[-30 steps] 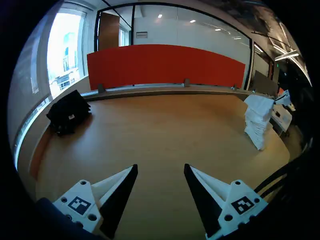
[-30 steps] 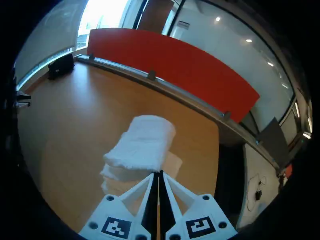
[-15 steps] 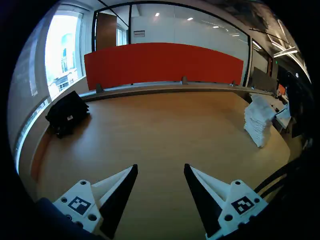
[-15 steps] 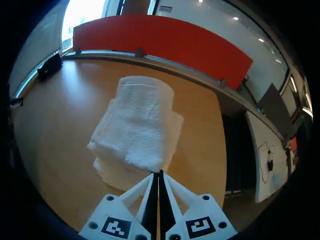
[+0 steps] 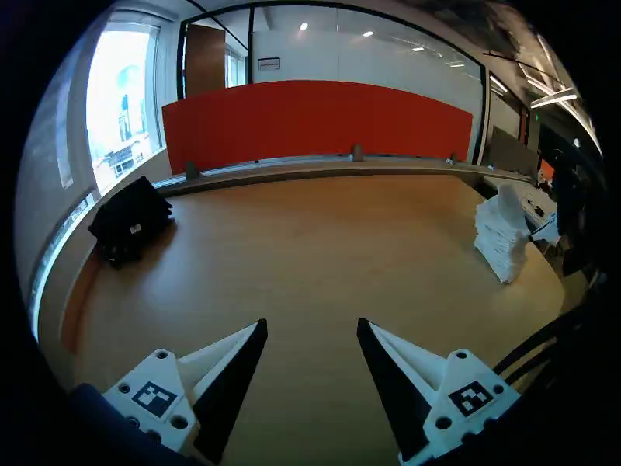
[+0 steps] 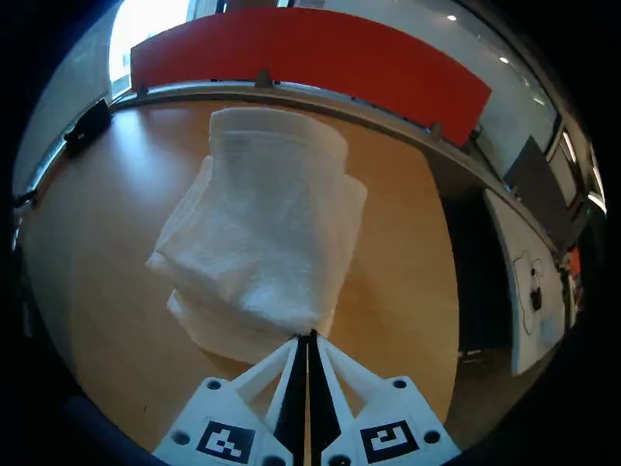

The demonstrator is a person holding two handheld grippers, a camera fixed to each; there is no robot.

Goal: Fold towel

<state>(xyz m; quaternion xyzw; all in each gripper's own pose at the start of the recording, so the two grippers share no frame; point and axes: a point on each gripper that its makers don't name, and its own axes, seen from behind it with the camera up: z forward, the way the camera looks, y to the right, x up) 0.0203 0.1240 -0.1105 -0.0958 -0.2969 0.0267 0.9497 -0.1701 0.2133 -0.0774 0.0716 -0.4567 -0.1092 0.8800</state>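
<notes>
Towel stack point(image 6: 264, 233) looms nearer the right gripper point(image 6: 309, 338), jaws together; left gripper point(image 5: 310, 326) jaws apart.

Open-plan office, going by the long wooden tabletop point(image 5: 310, 248) backed by a red divider screen point(image 5: 318, 116), glass-walled rooms point(image 5: 372, 62) behind, ceiling strip lights point(image 5: 555, 99) and a tall window point(image 5: 124, 109).

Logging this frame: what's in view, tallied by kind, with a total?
grippers: 2 (left gripper, right gripper)
towel pile: 1
black bag: 1
red divider: 1
table: 1
Total: 6
</notes>
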